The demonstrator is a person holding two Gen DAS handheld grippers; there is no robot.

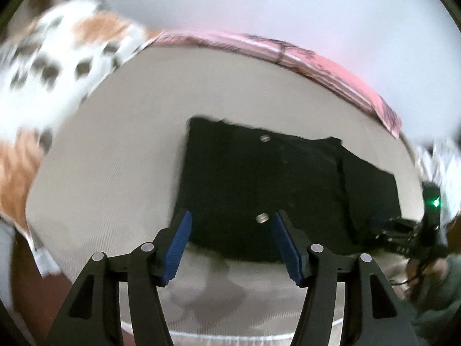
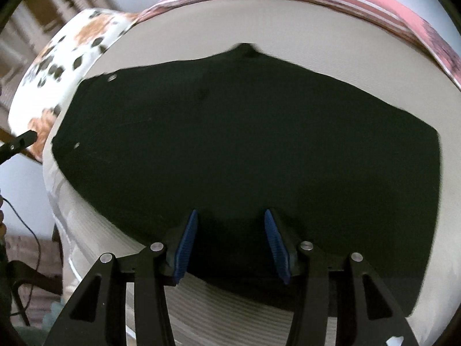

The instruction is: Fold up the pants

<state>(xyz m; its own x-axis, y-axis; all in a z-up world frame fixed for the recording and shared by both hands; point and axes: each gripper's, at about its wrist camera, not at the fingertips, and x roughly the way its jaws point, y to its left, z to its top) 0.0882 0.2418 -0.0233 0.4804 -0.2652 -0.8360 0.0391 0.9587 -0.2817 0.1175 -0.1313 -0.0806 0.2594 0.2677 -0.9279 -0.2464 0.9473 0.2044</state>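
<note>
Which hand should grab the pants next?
Probably the right gripper: its open jaws sit right over the near edge of the pants. The left gripper is open too, but looks farther back.

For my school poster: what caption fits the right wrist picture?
Open right gripper hovering over black pants lying on a white bed.

The pants (image 2: 245, 144) are solid black with small silver metal snaps (image 1: 262, 218). The bed surface (image 1: 129, 158) is plain off-white. The pillow (image 1: 57, 66) is white with orange patches and dark spots. The blanket (image 2: 374, 8) is pink with white stripes. The gripper pads (image 2: 187, 248) are blue on black frames.
</note>
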